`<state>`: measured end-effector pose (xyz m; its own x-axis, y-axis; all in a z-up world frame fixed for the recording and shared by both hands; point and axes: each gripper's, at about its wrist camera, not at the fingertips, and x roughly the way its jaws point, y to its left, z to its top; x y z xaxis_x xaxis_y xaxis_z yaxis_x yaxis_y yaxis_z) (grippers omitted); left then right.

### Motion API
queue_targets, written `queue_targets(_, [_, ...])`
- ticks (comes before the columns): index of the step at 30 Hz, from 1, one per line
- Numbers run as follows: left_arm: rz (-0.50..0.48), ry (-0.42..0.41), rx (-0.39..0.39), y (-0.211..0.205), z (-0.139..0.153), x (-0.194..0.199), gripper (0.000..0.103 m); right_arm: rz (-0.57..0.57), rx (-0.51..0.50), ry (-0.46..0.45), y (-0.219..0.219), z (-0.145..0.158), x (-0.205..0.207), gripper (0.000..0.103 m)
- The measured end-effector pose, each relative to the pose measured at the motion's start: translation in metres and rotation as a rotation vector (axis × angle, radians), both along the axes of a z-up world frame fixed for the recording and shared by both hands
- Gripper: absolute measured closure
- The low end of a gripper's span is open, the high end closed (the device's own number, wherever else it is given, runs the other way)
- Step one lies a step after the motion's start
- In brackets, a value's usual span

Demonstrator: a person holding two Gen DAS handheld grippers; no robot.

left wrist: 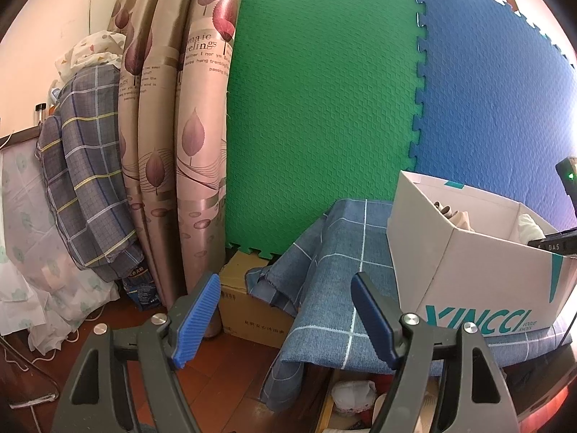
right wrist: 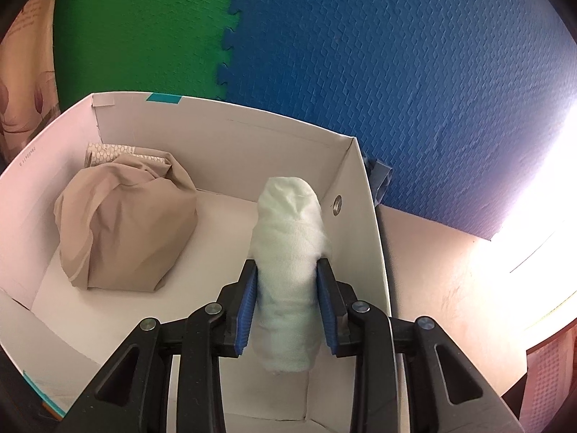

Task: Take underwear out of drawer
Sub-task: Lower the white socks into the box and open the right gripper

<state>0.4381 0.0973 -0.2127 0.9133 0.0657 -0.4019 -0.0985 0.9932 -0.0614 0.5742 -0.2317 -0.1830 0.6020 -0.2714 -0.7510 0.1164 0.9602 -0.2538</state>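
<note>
A white cardboard box (right wrist: 223, 144) printed with teal letters serves as the drawer and stands on a blue checked cloth (left wrist: 342, 238). Inside it, my right gripper (right wrist: 287, 263) is shut on a rolled white piece of underwear (right wrist: 288, 209), its blue pads pressing both sides of the roll near the box's right wall. A beige folded bundle (right wrist: 122, 223) lies at the left of the box floor. My left gripper (left wrist: 285, 281) is open and holds nothing, held in front of the cloth's edge, left of the box (left wrist: 468, 274).
Green (left wrist: 317, 115) and blue (left wrist: 497, 101) foam mats stand upright behind the box. Leaf-patterned curtains (left wrist: 158, 144) and a heap of plaid bedding (left wrist: 83, 166) fill the left. A brown carton (left wrist: 249, 310) sits on the wooden floor below the cloth. A pale tabletop (right wrist: 450, 270) extends right of the box.
</note>
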Motion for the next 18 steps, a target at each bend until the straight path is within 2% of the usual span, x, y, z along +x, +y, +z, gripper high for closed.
queue_targets(10, [-0.001, 0.003, 0.006, -0.0004, -0.0017, 0.0006, 0.026, -0.001, -0.010, -0.032, 0.0035, -0.0033, -0.0042, 0.068])
queue_targets(17, [-0.007, 0.019, 0.029, -0.0053, -0.0070, 0.0009, 0.026, 0.009, 0.025, -0.069, 0.0044, -0.0029, -0.0078, 0.052])
queue_targets(18, [-0.010, 0.022, 0.033, -0.0064, -0.0074, 0.0012, 0.026, 0.009, 0.028, -0.075, 0.0051, -0.0024, -0.0089, 0.047])
